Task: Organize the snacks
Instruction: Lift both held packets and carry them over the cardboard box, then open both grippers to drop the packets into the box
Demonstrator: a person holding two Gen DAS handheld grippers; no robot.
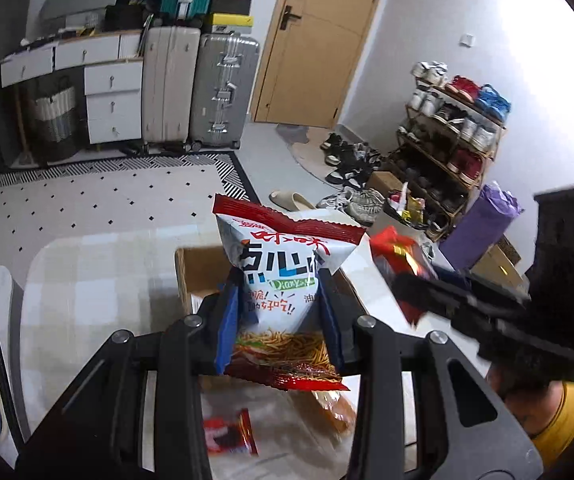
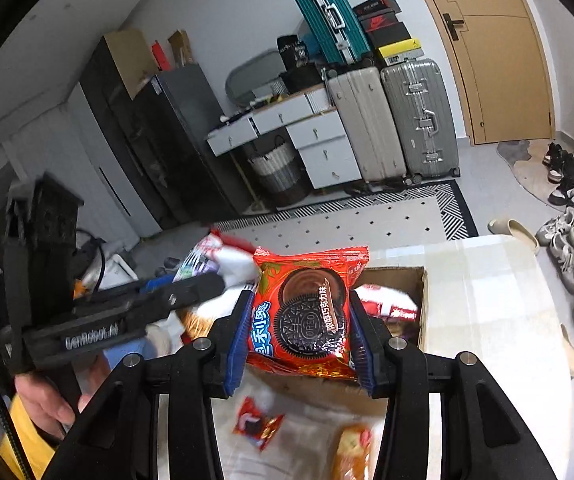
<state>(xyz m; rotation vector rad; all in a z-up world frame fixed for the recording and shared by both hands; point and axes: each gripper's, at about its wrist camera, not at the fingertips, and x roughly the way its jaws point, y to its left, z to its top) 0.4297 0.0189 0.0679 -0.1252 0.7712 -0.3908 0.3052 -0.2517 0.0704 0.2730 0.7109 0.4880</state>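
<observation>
My left gripper [image 1: 281,312] is shut on a white and red noodle-snack bag [image 1: 283,280] and holds it upright above an open cardboard box [image 1: 195,272] on the table. My right gripper [image 2: 301,320] is shut on a red Oreo packet [image 2: 303,312] and holds it above the same box [image 2: 411,280], which has red packets inside. The right gripper with its red packet [image 1: 397,248] shows at the right of the left wrist view. The left gripper with its bag [image 2: 223,256] shows at the left of the right wrist view.
A small red packet [image 1: 229,434] and an orange snack [image 1: 335,412] lie on the checked tablecloth [image 1: 87,300] below the grippers; both also show in the right wrist view, red [image 2: 257,422] and orange [image 2: 353,448]. Suitcases, drawers, a shoe rack [image 1: 447,136] and a door stand beyond.
</observation>
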